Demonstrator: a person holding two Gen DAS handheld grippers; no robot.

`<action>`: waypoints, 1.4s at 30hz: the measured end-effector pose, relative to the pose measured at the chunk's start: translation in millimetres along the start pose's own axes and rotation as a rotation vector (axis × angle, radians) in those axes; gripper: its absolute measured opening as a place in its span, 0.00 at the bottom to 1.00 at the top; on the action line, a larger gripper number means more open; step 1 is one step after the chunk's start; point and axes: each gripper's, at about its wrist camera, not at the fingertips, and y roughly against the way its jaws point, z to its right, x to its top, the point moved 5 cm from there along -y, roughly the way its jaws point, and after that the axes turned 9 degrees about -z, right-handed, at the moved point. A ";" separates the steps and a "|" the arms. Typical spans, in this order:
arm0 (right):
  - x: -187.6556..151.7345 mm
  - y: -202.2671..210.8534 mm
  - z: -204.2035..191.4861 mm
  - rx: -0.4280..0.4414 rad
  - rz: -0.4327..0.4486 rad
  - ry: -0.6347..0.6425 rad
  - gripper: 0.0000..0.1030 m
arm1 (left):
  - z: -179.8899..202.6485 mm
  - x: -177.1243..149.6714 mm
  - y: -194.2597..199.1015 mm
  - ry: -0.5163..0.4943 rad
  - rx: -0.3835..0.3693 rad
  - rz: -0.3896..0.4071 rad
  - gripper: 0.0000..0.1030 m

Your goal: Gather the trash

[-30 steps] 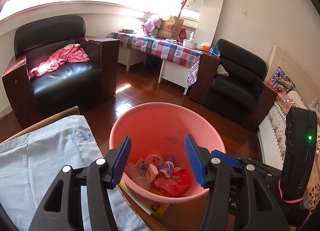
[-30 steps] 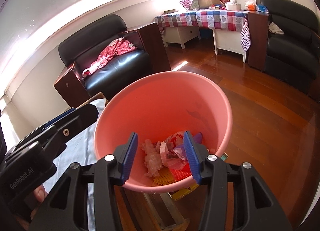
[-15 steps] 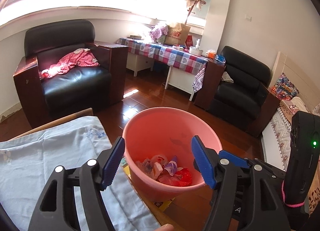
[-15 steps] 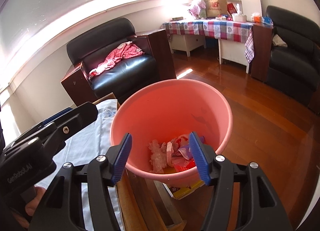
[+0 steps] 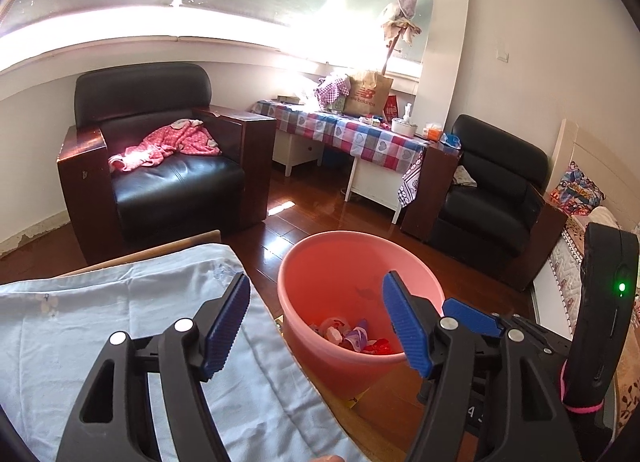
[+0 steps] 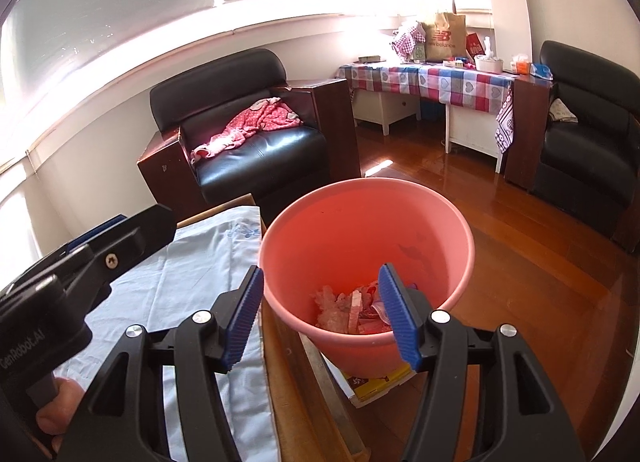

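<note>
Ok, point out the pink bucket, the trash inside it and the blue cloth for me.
pink bucket point(image 6: 360, 229): right wrist view, inner back wall.
trash point(image 6: 352, 312): right wrist view, middle of the pile at the bottom.
blue cloth point(image 5: 100, 322): left wrist view, flat bare part.

One pink bucket point(image 6: 432, 221); two black armchairs point(image 6: 256, 141) point(image 6: 588, 133); one checked table point(image 6: 428, 79); two claws point(image 5: 316, 322) point(image 6: 320, 314)

- "new balance", with the red NB logo above it — printed on the brown paper bag point(image 6: 444, 39) that stands on the checked-cloth table point(image 6: 432, 81) by the window; readable in both wrist views.
- "GenRobot.AI" — white letters on the black body of the left gripper point(image 6: 28, 342), seen in the right wrist view.
- The red packet point(image 6: 473, 46) beside the bag carries print too small to read.
</note>
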 end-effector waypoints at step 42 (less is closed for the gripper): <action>-21.0 21.6 -38.4 -0.029 0.022 0.085 0.59 | -28.2 -33.0 43.7 0.056 0.027 0.021 0.66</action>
